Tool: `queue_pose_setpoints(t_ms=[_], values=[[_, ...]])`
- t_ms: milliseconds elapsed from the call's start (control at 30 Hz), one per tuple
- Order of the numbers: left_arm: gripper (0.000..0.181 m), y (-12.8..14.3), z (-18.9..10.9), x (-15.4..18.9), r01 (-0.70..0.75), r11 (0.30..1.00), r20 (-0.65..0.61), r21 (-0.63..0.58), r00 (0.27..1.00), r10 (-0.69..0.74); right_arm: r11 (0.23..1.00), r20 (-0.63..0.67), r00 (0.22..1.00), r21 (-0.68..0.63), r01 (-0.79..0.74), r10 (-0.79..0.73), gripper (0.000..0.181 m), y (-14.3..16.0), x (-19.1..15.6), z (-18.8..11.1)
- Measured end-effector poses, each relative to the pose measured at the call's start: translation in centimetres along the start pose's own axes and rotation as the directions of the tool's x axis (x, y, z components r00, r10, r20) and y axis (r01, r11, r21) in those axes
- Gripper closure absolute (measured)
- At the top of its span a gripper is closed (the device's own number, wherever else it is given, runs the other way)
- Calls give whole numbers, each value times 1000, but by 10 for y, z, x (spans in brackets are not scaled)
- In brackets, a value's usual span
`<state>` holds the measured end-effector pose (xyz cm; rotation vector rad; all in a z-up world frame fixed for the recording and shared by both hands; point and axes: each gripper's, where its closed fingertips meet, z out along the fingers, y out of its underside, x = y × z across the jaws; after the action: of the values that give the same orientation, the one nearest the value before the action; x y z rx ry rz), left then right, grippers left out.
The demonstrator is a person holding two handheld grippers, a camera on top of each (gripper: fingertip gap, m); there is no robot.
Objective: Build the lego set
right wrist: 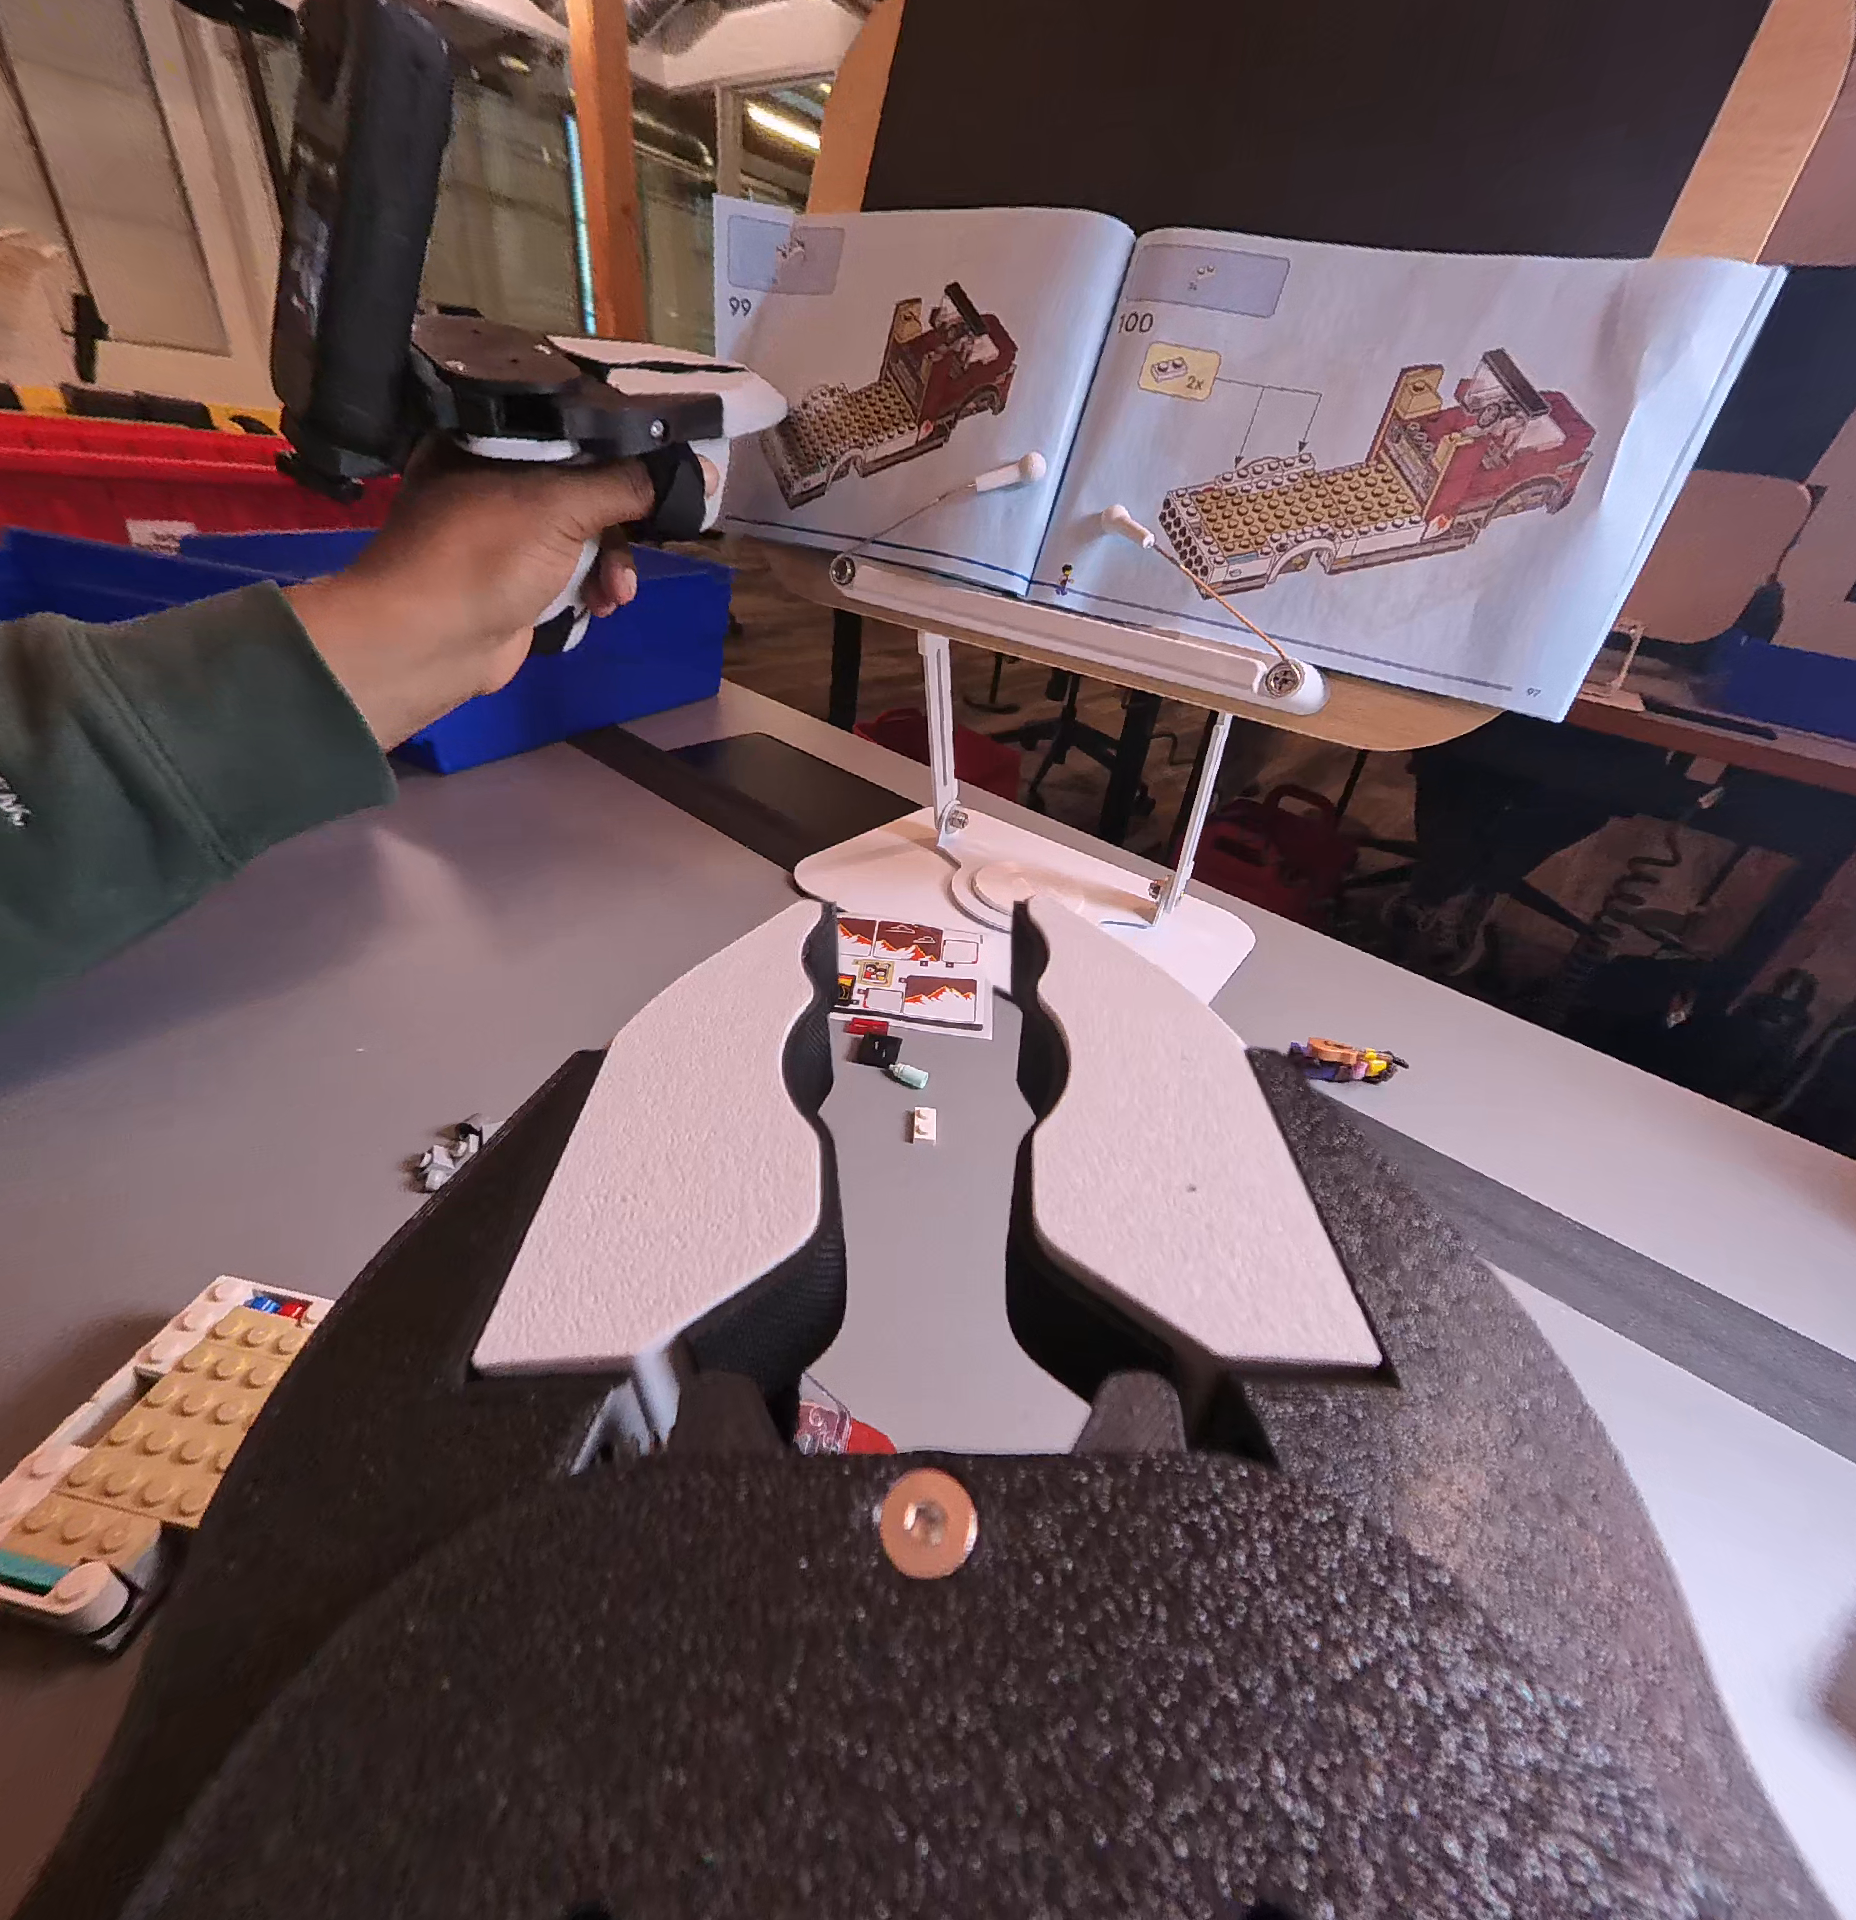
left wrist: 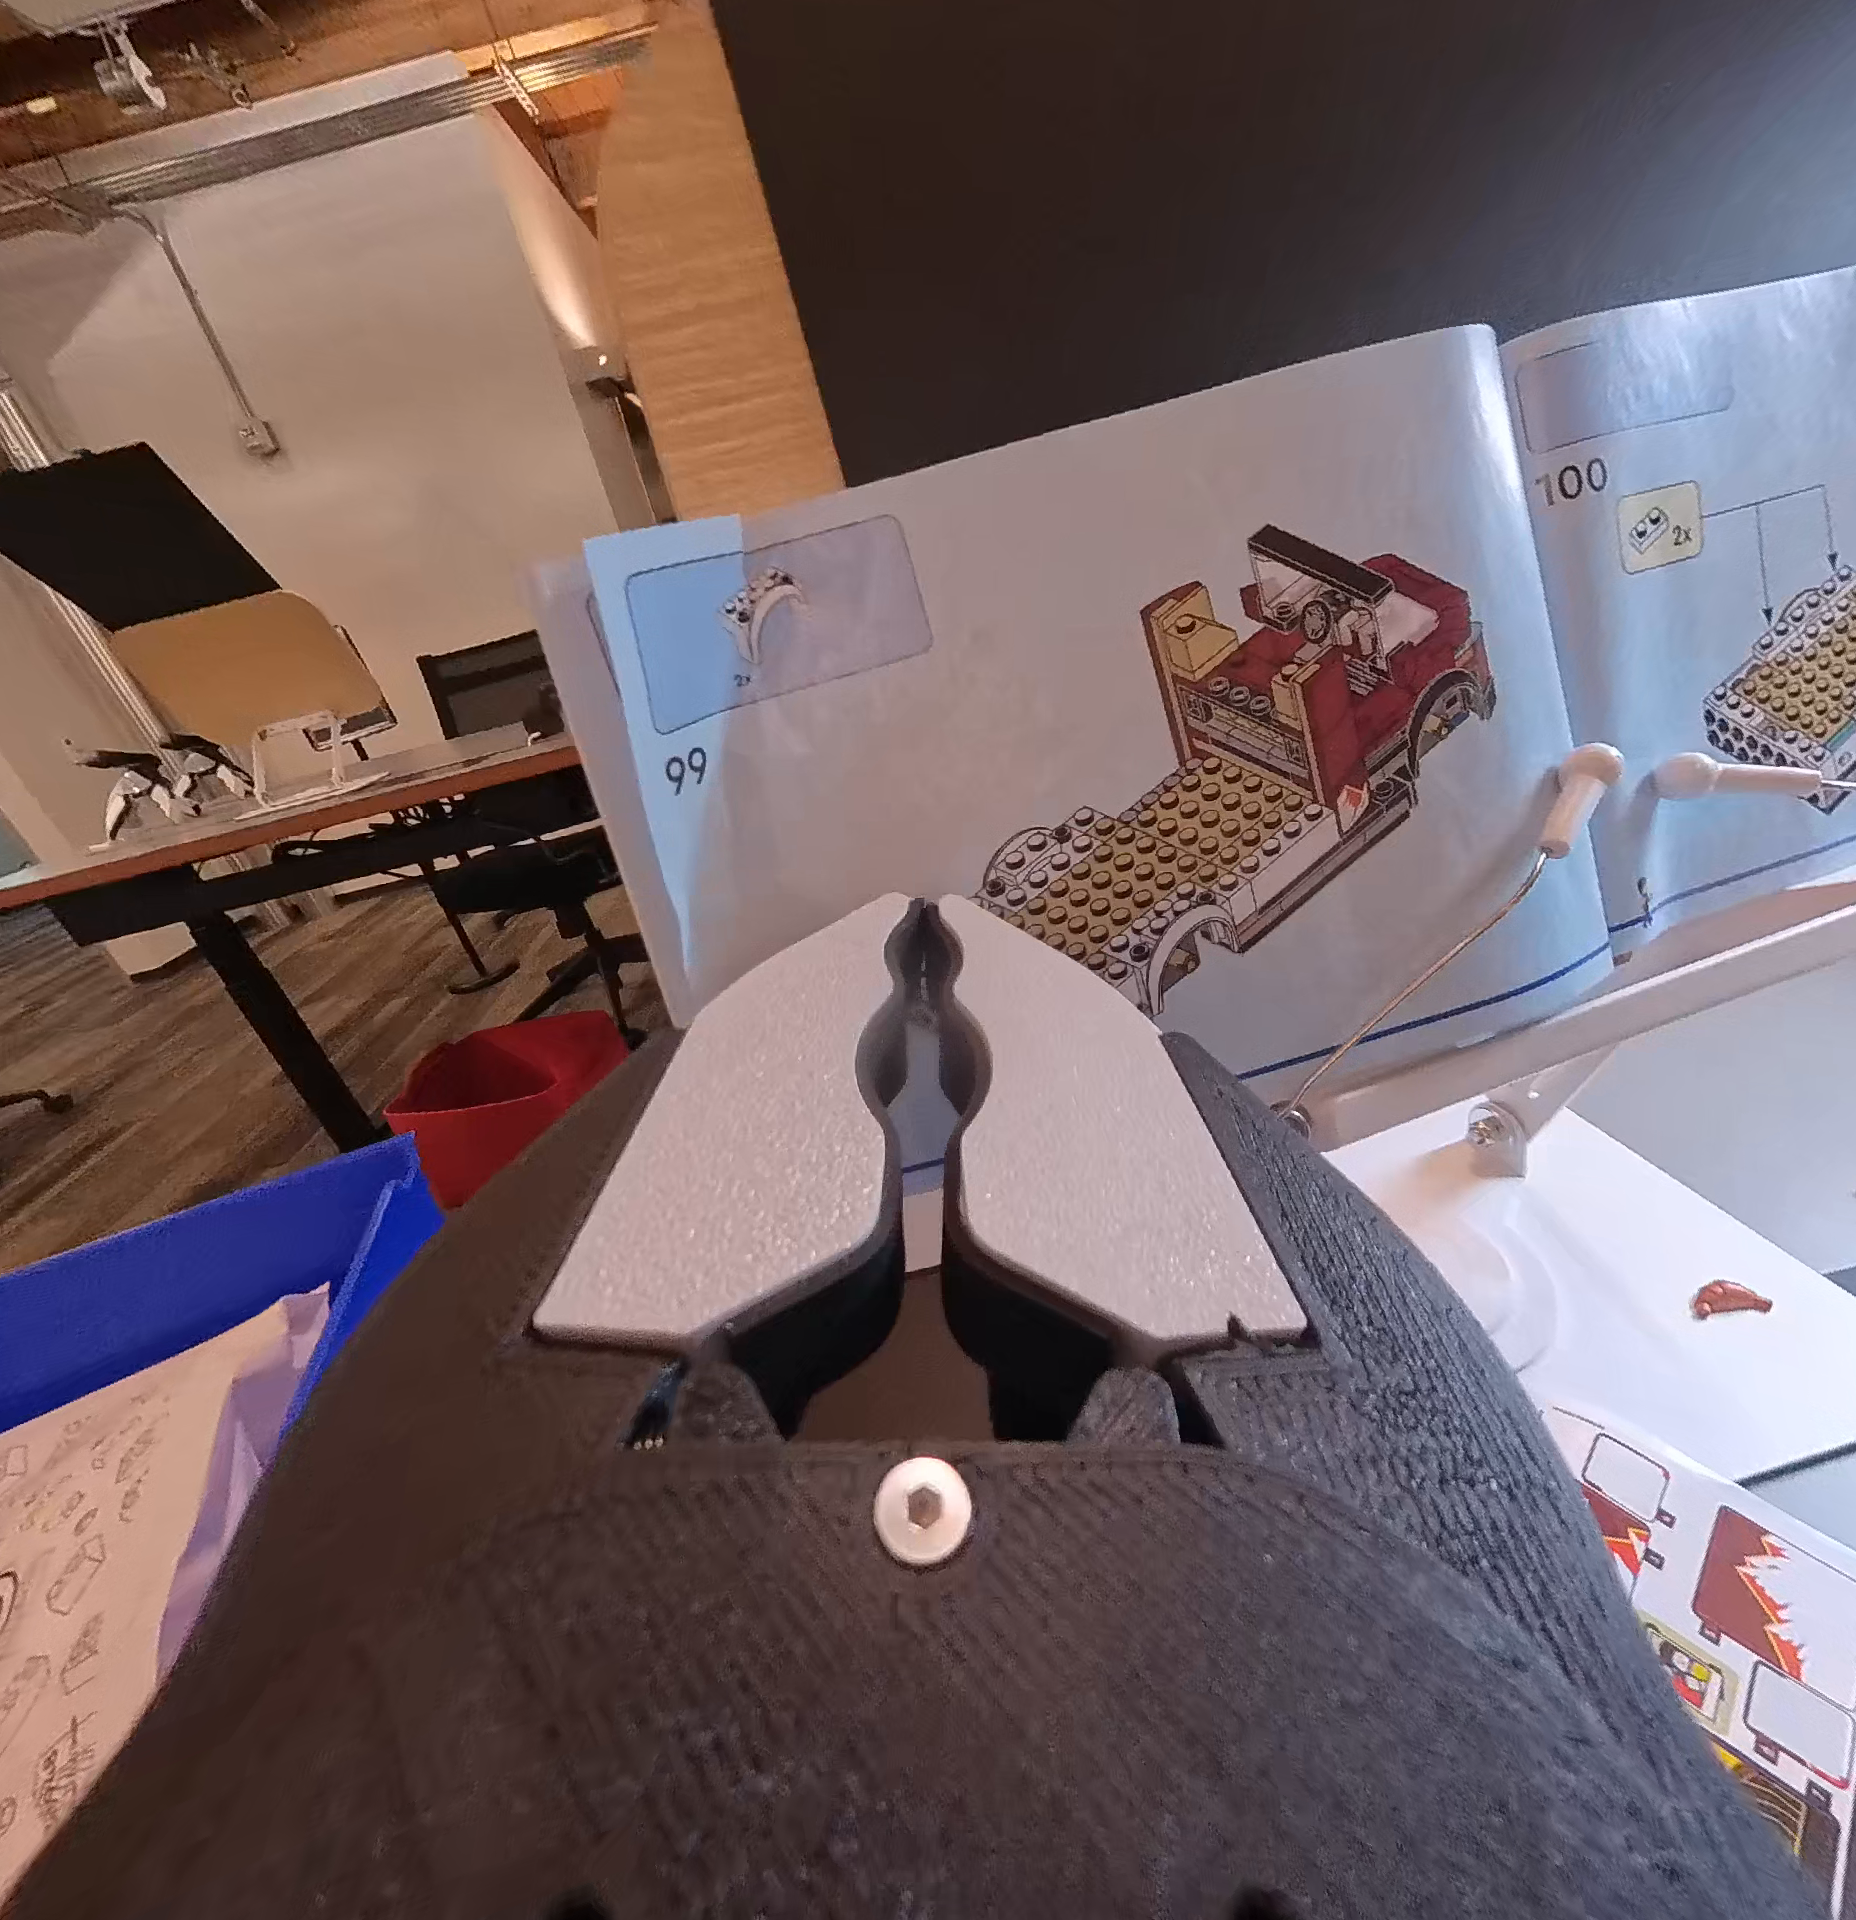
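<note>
Right gripper (right wrist: 924,935): hovering low over the desk (right wrist: 332,987), fingers (right wrist: 695,1143) standing apart with a clear gap, gripping nothing.

Chassis (right wrist: 124,1444): partly built, tan plates on white, lying flat on the desk at the near left of the right gripper, long axis running away from the onlooker. Nothing is touching it.

Loose parts, straight ahead of the right fingers: a small white plate (right wrist: 925,1125), a pale green piece (right wrist: 908,1075) and dark pieces (right wrist: 877,1044) beyond it, all lying in line with the gap. The white plate is sitting nearest, so the right gripper is looking the better placed to fetch it by going forward and down. A grey piece (right wrist: 448,1148) is lying off to the left, a small cluster (right wrist: 1345,1058) off to the right.

Sticker sheet (right wrist: 908,971): lying flat just past the loose parts, at the foot of the stand (right wrist: 1059,894).

Left gripper (left wrist: 922,914): being held up in a hand (right wrist: 467,582) well above the desk, fingers pressed together at the tips with nothing between them, pointing at the booklet's left page.

Booklet (right wrist: 1267,416): lying open on the stand, two wire arms pinning the pages.

Blue bin (right wrist: 643,644): sitting at the far left of the desk.
</note>
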<state>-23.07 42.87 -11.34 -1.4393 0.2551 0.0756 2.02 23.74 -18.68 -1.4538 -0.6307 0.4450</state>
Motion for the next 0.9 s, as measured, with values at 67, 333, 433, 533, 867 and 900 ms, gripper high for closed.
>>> queue_pose_setpoints(t_ms=[67, 333, 433, 533, 867, 900], values=[[181, 1, 0, 1, 30, 1000, -14, -2, 999, -30, 1000, 4, 1000, -7, -4, 4, 149, 2, -1, 1], [181, 6, -3, 27, 14, 1000, -66, -15, 998, -15, 1000, 11, 1000, -9, 5, -5, 149, 2, -2, 1], [181, 12, -4, 37, -11, 1000, -80, -26, 997, 9, 1000, 11, 1000, -8, 7, -7, 149, 2, -2, 1], [181, 15, -4, 41, -23, 999, -86, -31, 996, 21, 1000, 10, 1000, -6, 5, -5, 150, 1, -1, 0], [181, 11, -8, 23, 3, 1000, -47, -19, 999, -3, 1000, 11, 1000, -11, 3, -3, 149, 2, -1, 1], [181, 10, -9, 22, 4, 1000, -42, -19, 999, -4, 1000, 9, 1000, -9, 3, -3, 149, 2, 0, 1]])
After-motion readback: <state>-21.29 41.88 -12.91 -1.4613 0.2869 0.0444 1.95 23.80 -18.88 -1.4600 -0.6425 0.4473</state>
